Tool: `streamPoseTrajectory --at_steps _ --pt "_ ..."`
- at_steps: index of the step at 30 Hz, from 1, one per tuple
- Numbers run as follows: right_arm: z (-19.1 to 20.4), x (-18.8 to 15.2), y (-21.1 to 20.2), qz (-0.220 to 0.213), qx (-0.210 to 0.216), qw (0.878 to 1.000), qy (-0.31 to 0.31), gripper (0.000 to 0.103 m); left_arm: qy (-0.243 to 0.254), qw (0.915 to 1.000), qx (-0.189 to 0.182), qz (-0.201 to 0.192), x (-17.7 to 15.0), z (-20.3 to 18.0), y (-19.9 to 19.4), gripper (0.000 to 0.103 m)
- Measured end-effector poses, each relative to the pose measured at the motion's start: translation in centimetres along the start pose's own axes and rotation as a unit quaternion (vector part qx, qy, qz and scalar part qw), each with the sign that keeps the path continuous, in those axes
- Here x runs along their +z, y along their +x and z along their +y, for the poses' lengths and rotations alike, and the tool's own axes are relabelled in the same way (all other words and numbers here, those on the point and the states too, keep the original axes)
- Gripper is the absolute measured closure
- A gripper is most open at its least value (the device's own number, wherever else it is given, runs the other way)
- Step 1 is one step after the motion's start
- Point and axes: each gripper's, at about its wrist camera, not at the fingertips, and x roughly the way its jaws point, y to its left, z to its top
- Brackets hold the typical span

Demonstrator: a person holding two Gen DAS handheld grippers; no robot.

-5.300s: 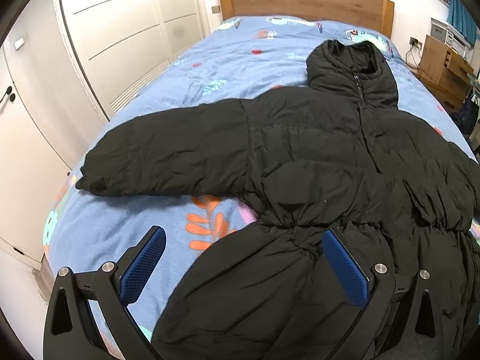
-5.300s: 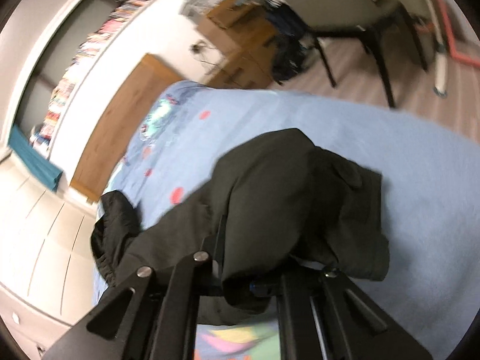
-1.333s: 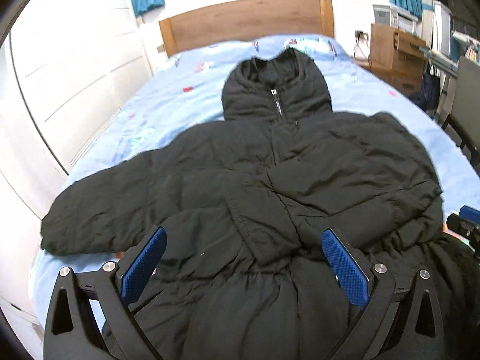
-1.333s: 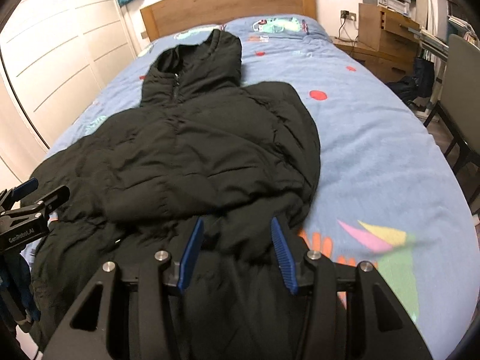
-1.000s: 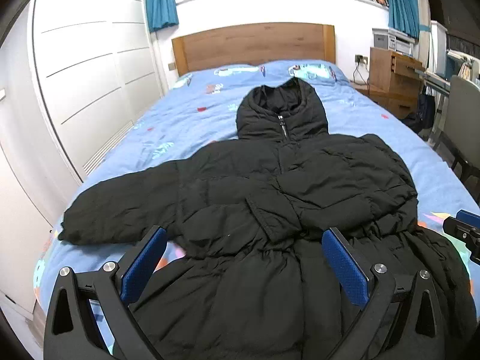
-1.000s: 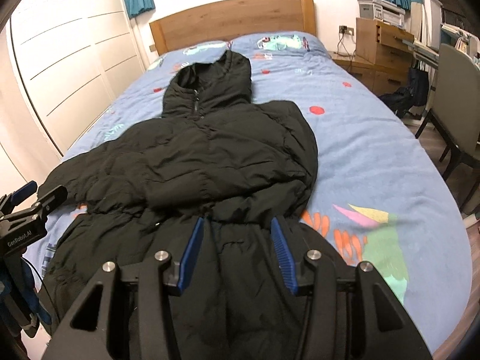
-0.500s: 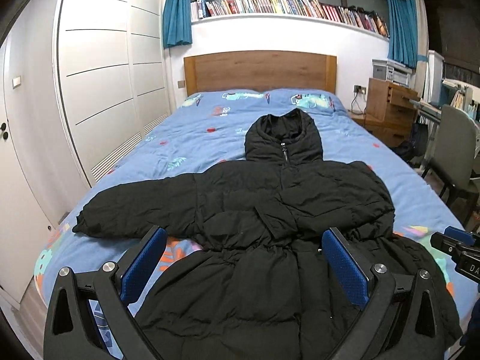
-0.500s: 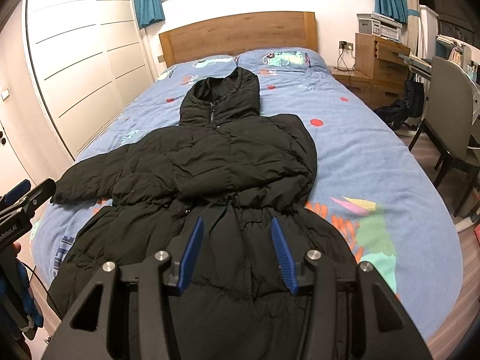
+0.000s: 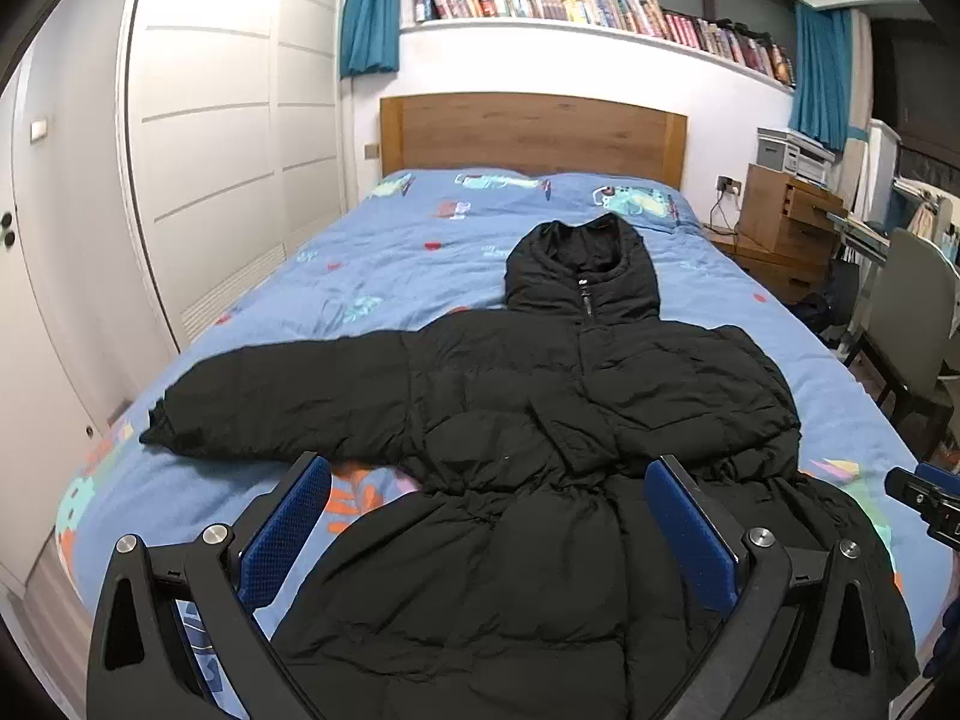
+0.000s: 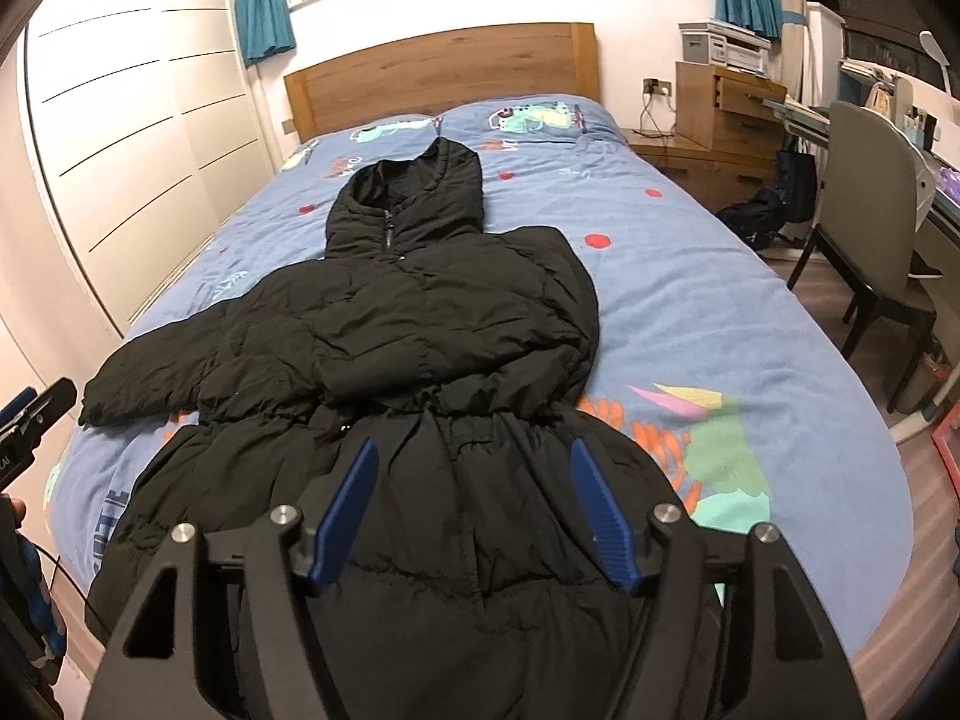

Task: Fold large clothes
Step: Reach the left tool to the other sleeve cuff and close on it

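Two grippers hang over the foot end of the bed (image 9: pixel 384 252), both pointing down at the black hooded coat (image 9: pixel 540 408) spread front-up on the blue patterned cover. The coat's hood lies toward the wooden headboard (image 9: pixel 534 132) and its skirt reaches the near edge, under both tools. One sleeve (image 9: pixel 270 402) stretches out flat toward the wardrobe side; the other sleeve (image 10: pixel 384 372) is folded across the chest.

Left gripper (image 9: pixel 489 516): jaws spread wide, nothing between the blue pads, clear above the waist and skirt of the coat.

Right gripper (image 10: pixel 474 504): jaws apart and empty, above the skirt just below the gathered waist. Its jaws have just been opening.

Against the frames of about a second ago, both views now take in more of the room: the coat sits further from the lenses, and the bookshelf (image 9: pixel 600 6) above the headboard has come fully into view. The coat itself lies as it did then.
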Motion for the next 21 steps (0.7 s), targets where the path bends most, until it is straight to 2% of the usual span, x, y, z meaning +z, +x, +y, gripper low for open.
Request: streamPoseTrajectory --at_steps 13,21 --pt "2.3 0.8 2.1 0.016 -0.028 0.999 -0.012 0.034 -0.04 0.9991 -0.009 0.015 0.0 4.5 3.1 0.001" --pt "3.7 0.6 4.1 0.035 -0.038 0.998 -0.024 0.034 -0.071 0.9957 -0.009 0.059 -0.3 8.9 7.4 0.001"
